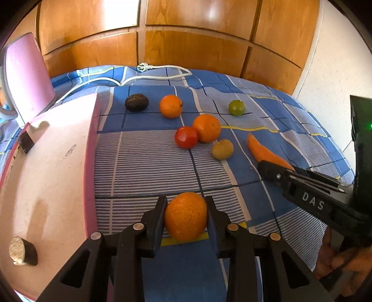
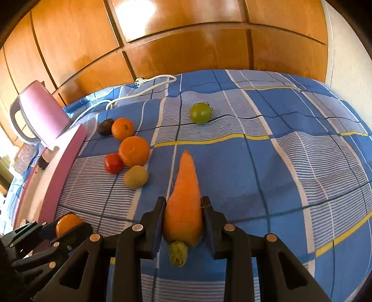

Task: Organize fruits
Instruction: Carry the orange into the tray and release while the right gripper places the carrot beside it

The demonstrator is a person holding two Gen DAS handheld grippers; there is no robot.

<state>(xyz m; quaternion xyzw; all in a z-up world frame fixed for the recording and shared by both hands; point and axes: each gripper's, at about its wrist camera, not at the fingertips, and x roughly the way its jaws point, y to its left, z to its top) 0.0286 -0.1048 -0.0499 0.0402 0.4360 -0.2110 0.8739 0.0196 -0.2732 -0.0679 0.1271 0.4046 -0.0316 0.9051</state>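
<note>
Bright daylight throughout. Glare patches on the wooden wardrobe doors [image 1: 209,14] at 12 o'clock; washed-out window glow at 9 o'clock in the right wrist view. Soft, short shadows under the fruit. Strong fisheye bending and dark vignette at every rim. Slight overall softness.

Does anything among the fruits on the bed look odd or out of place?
Yes. The right hand-held gripper is closed on a carrot, a vegetable among fruits. The avocado looks very dark and wrinkled, possibly overripe. A power cable also lies on the bedspread.
</note>
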